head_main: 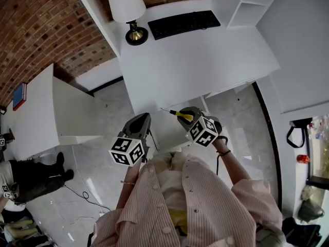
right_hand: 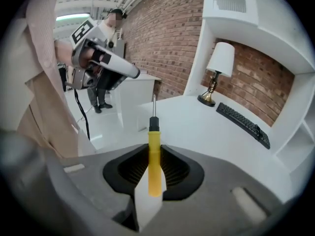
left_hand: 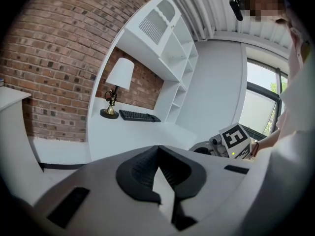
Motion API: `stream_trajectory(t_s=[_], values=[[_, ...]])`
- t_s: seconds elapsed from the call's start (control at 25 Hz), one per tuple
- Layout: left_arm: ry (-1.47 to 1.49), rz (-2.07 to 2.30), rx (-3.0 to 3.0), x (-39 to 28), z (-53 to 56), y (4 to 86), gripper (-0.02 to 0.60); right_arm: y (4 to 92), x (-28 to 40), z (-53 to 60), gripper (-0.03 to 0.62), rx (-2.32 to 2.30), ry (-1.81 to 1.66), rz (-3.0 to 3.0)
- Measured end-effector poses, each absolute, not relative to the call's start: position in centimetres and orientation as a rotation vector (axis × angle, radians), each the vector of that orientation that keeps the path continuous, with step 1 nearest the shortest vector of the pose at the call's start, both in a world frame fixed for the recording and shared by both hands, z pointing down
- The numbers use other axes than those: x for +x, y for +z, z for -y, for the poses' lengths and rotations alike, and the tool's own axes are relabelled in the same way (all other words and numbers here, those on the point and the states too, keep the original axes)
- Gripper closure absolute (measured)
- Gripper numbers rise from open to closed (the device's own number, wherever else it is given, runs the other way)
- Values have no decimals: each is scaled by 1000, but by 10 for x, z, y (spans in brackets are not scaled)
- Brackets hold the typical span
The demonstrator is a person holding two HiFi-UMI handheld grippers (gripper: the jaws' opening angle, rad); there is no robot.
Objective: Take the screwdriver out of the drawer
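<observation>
The screwdriver (head_main: 180, 114) has a yellow handle and a thin metal shaft. My right gripper (head_main: 191, 118) is shut on its handle, in the air in front of the white desk (head_main: 205, 60). In the right gripper view the screwdriver (right_hand: 154, 156) points straight out from between the jaws of the right gripper (right_hand: 154, 149), with its tip over the desk's edge. My left gripper (head_main: 140, 129) hangs beside it on the left, with its jaws closed tip to tip on nothing. The left gripper (left_hand: 158, 150) shows no object between its pads. I cannot make out the drawer.
A lamp (head_main: 128, 9) and a black keyboard (head_main: 183, 23) stand at the back of the desk, under white shelves (head_main: 247, 1). A white cabinet (head_main: 46, 107) stands at the left against the brick wall. Another person (head_main: 25, 179) is on the floor at the left.
</observation>
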State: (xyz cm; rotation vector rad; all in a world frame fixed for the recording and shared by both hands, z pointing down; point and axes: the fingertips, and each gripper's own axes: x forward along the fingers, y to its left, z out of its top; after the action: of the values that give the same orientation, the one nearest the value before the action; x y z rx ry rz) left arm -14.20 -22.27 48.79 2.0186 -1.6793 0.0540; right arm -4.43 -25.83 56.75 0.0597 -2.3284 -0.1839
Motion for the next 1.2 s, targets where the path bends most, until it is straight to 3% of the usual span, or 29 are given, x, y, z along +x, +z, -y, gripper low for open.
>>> stream_trajectory(t_s=[1.2], values=[[-70,2004,2168,-170,236,361,581,393,-4,317,514,779,380,2943]])
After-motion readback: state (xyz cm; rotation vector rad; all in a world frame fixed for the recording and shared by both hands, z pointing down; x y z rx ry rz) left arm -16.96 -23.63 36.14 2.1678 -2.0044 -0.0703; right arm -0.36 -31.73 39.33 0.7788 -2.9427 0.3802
